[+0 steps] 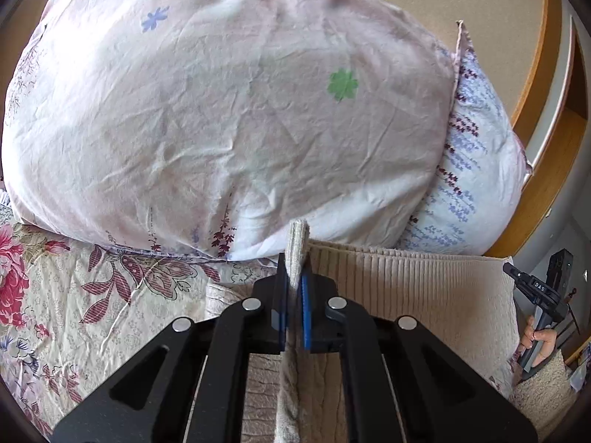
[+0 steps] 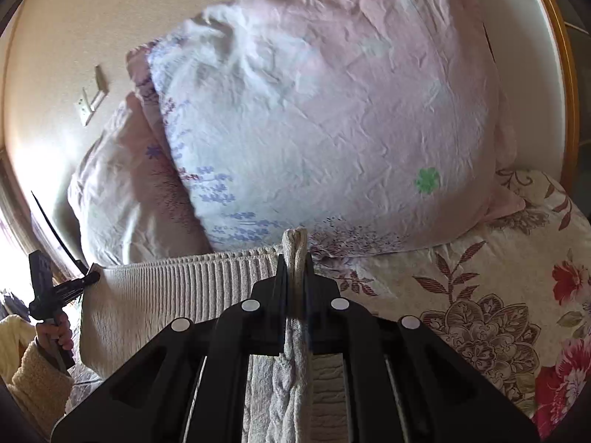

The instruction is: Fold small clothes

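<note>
With the left gripper [image 1: 295, 288] and right gripper [image 2: 295, 277] each clamped on a corner of the beige knit sweater [image 1: 388, 277] on the bed, folding looks barely begun

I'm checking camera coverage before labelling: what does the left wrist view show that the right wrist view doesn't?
Left wrist only: the left gripper close up, blue pads shut on the beige ribbed knit garment, and the wooden door frame.

Right wrist only: the right gripper close up, shut on the garment's other corner, a white wall socket, a cream fleece sleeve.

Both: the pink floral pillow, the flowered quilt, and the garment's ribbed hem stretched between the grippers.
</note>
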Motion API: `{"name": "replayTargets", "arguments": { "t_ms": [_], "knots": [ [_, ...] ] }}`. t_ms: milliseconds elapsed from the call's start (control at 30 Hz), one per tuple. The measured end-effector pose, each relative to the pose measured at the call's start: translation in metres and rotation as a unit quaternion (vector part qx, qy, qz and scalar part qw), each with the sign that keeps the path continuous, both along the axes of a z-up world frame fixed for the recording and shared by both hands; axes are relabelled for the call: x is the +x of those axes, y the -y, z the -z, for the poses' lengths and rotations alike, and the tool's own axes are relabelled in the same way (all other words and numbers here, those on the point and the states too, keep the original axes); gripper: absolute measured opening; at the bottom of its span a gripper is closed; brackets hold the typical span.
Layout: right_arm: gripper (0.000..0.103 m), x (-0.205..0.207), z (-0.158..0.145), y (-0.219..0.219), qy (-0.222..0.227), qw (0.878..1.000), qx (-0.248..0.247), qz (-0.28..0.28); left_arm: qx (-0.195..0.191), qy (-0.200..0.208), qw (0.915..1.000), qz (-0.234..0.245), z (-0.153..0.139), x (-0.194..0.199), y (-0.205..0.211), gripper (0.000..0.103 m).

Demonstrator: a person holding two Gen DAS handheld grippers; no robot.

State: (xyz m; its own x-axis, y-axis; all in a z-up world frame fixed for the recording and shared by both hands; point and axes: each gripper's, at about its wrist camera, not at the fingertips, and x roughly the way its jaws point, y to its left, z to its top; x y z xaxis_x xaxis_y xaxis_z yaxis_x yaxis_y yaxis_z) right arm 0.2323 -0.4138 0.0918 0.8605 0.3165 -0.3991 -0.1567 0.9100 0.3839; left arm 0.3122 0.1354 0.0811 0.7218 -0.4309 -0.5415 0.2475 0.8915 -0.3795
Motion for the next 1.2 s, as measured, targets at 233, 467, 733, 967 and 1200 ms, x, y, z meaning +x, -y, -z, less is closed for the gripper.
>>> {"name": "replayTargets", "arguments": {
  "t_ms": [233, 467, 733, 967, 1200],
  "knots": [
    [0.008, 0.031, 0.022, -0.005, -0.033, 0.999, 0.008, 0.014, 0.022, -0.031, 0.9992, -0.007, 0.017, 0.032, 0.021, 0.006],
    [0.008, 0.054, 0.054, 0.004, -0.108, 0.991, -0.004, 0.076, 0.057, -0.073, 0.9951, -0.034, 0.04, 0.056, 0.03, 0.006],
    [0.037, 0.052, 0.057, 0.009, -0.143, 0.985, 0.003, 0.097, 0.072, -0.105, 0.9908, -0.047, 0.051, 0.058, 0.038, 0.036],
    [0.04, -0.001, 0.056, 0.037, -0.129, 0.989, 0.039, 0.065, 0.036, -0.058, 0.9976, -0.012, 0.021, -0.002, 0.005, 0.057],
    [0.034, -0.018, 0.072, 0.016, -0.142, 0.989, 0.03, 0.032, 0.065, -0.07, 0.9953, 0.009, 0.032, -0.041, -0.004, 0.057]
  ]
}}
